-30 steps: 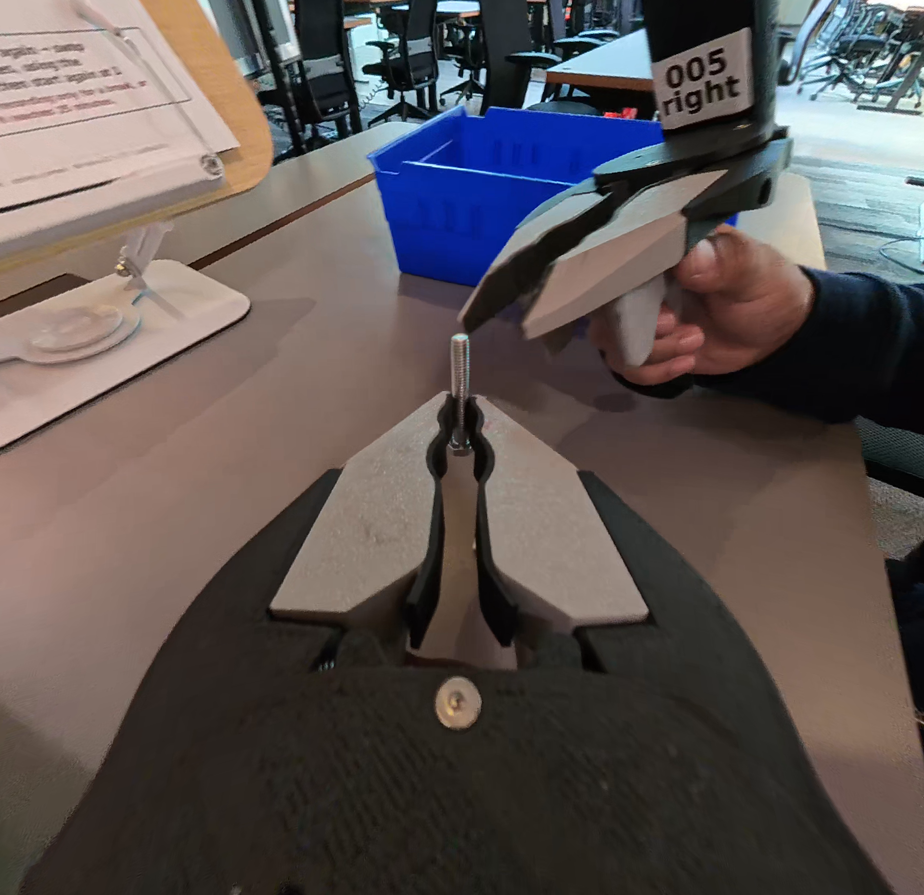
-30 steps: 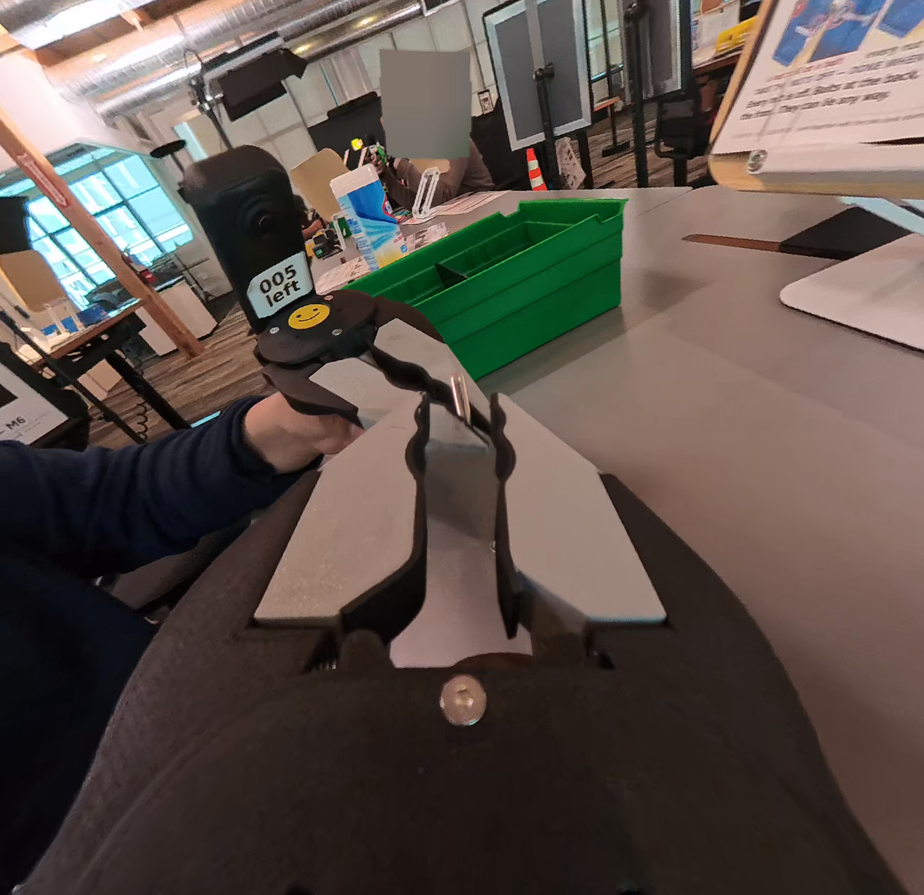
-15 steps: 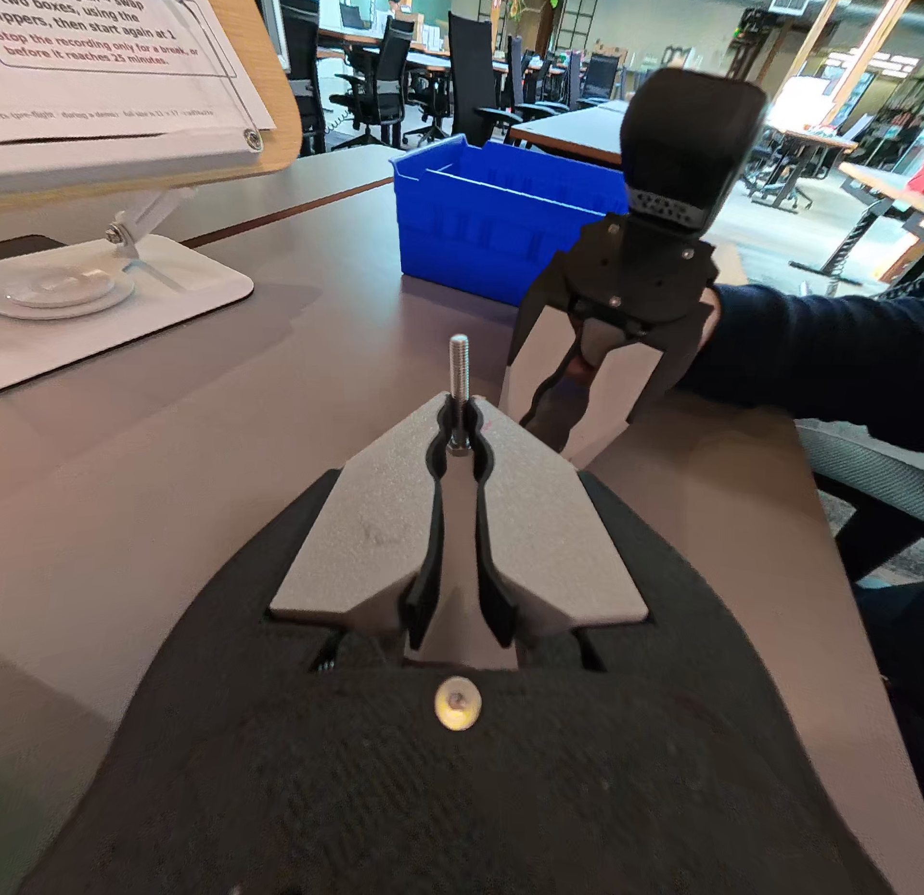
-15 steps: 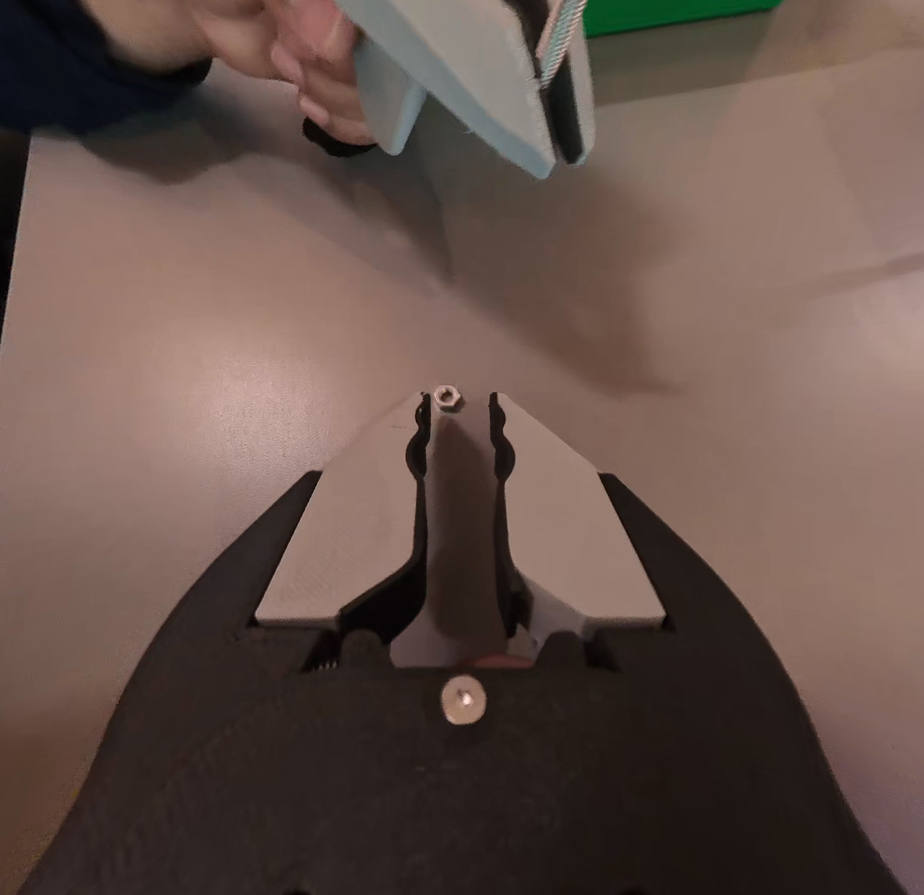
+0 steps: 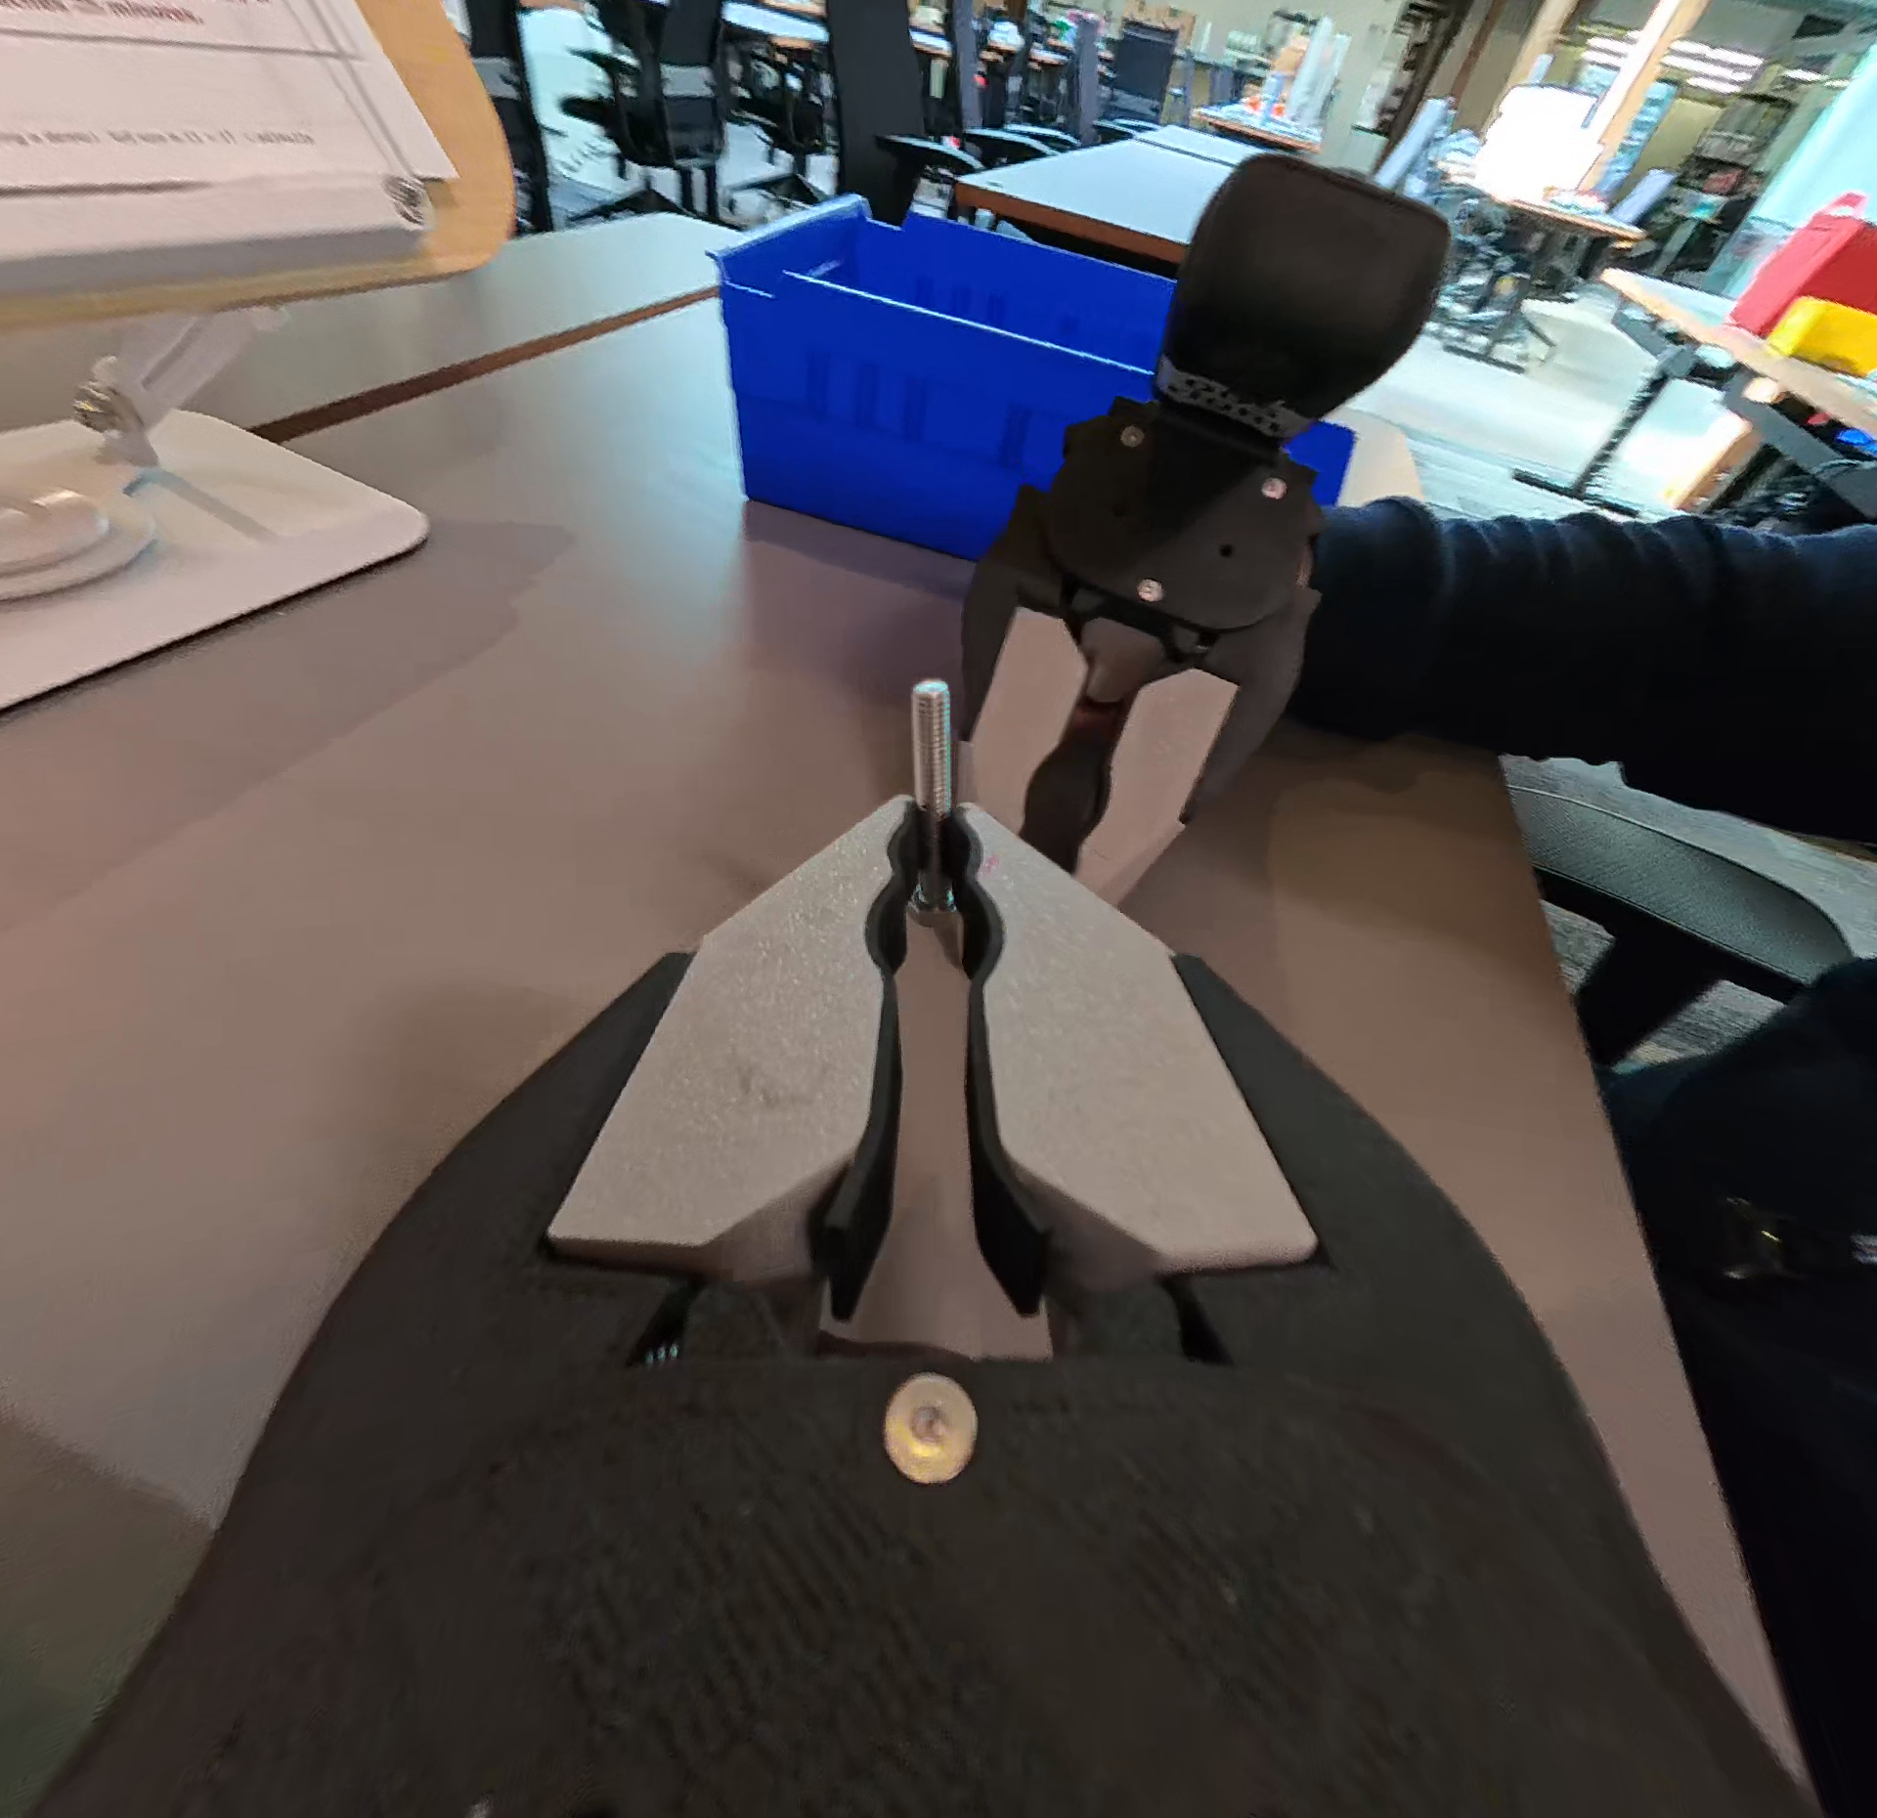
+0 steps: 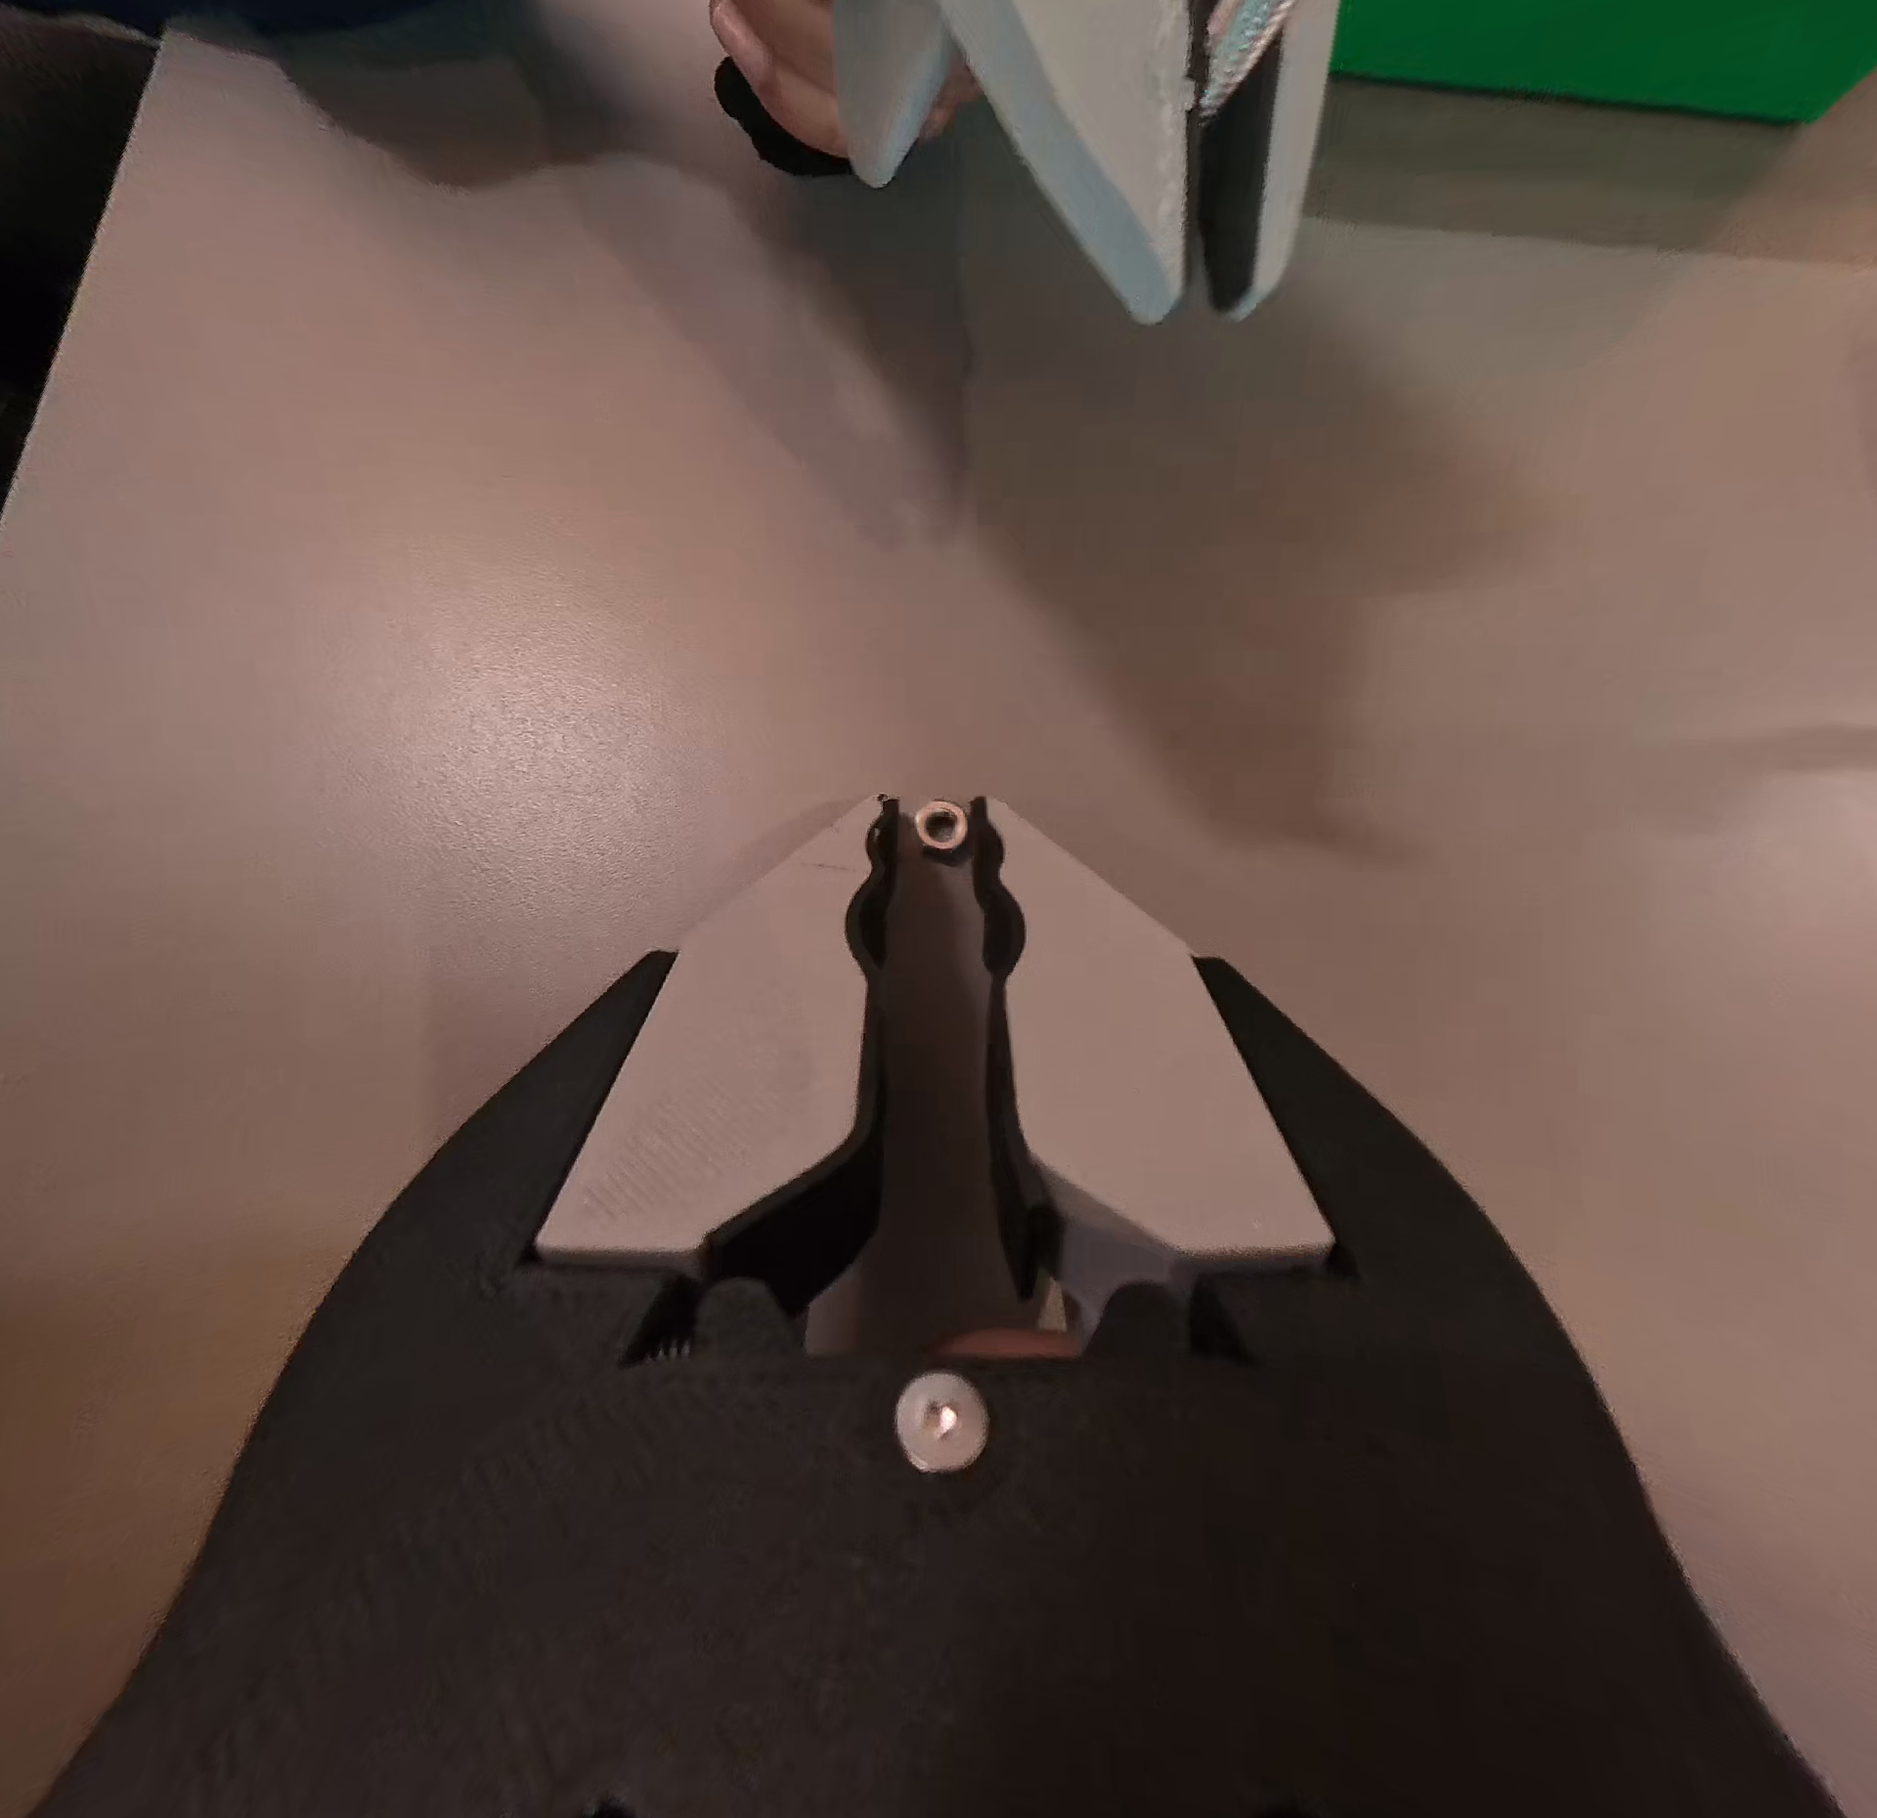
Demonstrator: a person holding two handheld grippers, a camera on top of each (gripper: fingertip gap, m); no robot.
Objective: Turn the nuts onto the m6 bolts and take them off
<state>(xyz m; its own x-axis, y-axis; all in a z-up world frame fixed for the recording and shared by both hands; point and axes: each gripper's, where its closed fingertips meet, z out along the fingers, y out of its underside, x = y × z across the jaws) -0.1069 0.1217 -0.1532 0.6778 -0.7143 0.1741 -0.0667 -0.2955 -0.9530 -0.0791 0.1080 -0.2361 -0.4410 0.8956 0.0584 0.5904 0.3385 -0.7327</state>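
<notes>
My left gripper (image 5: 929,840) is shut on a silver M6 bolt (image 5: 929,744) and holds it upright, with the threaded shaft sticking up above the fingertips. My right gripper (image 6: 929,815) points straight down at the grey table (image 6: 508,652). It is open, with a small silver nut (image 6: 940,827) lying on the table between its fingertips, a narrow gap on each side. In the left wrist view the right gripper (image 5: 1102,835) stands just right of the bolt, tips on the table. The left gripper (image 6: 1188,287) and the bolt (image 6: 1254,33) show at the top of the right wrist view.
A blue bin (image 5: 914,419) stands behind the right gripper. A green bin (image 6: 1625,43) is beyond the left gripper. A document stand (image 5: 203,144) on a white base (image 5: 203,551) is at the far left. The table's right edge (image 5: 1554,957) is close, with a chair beyond it. About 9 cm separates my left fingertips from my right.
My right gripper swung from beside the bolt's tip down to the table and now straddles the nut; its jaws have narrowed a little. The left gripper still holds the bolt upright.
</notes>
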